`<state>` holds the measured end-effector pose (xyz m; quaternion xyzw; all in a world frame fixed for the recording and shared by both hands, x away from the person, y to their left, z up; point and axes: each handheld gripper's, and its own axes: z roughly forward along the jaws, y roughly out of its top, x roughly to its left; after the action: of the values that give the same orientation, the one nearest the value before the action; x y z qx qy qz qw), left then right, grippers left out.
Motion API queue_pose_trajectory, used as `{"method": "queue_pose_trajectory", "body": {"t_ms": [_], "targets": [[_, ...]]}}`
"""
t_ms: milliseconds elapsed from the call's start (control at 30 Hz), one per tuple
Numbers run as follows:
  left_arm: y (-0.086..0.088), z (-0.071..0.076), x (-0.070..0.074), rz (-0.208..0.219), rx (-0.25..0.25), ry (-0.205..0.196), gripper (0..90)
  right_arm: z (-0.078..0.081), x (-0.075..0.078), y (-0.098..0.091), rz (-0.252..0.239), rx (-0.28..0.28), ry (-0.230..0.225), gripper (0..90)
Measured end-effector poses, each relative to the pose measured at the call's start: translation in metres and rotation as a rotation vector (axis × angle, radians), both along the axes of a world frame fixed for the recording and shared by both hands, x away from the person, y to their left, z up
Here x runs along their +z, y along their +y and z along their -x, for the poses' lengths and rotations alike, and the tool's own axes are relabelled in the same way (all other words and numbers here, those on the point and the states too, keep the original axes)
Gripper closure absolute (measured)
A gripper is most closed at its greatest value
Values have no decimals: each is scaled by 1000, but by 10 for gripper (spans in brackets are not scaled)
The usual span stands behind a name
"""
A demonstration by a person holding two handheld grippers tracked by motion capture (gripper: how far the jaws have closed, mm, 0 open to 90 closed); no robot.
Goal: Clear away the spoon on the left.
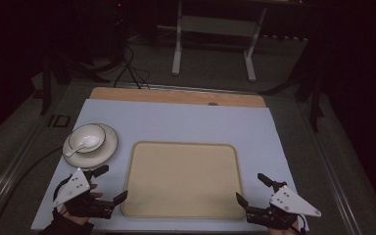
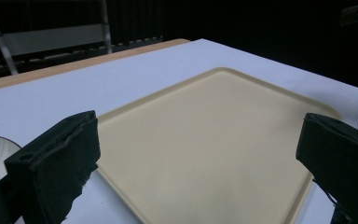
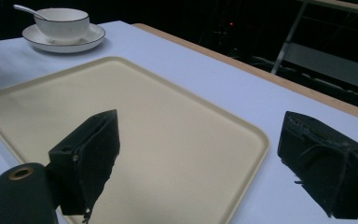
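A beige tray (image 1: 183,178) lies empty at the lower centre of the high view, on the pale tabletop (image 1: 186,122). At centre left, a white bowl (image 1: 86,137) sits on a saucer (image 1: 108,144), with a spoon (image 1: 78,146) resting in the bowl. The left gripper (image 1: 110,183) hovers at the lower left beside the tray's corner, jaws spread and holding nothing. The right gripper (image 1: 252,188) hovers at the lower right by the opposite corner, jaws likewise spread and holding nothing.
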<state>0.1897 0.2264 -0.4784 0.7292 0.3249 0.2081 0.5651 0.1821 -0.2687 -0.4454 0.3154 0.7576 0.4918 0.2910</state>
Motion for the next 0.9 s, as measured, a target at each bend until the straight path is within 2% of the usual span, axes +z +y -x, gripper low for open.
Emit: {"method": "queue_pose_trajectory", "body": {"t_ms": [133,233,300,400,467,533,700,833,900], "targets": [[-1,1,0,-9,4,1,2,1,0,0,-5,5,1,125],[-1,2,5,16,-9,48,2,1,0,1,-1,13,0,123],[-1,2,6,11,-13,66,2,2,0,2,0,16,-2,123],[-1,3,7,8,-14,68,2,3,1,1,-3,18,-9,123],[-1,4,8,-15,-14,58,2,3,1,1,-6,21,-11,123],[-2,4,9,-15,-42,72,2,3,1,1,-4,23,-12,123],[-12,5,11,-66,-121,90,2,2,0,2,-8,27,-8,123],[-16,7,15,-87,-138,88,2,1,0,2,-13,27,-3,123],[-15,7,16,-83,-145,93,2,1,0,2,-15,27,-2,123]]}}
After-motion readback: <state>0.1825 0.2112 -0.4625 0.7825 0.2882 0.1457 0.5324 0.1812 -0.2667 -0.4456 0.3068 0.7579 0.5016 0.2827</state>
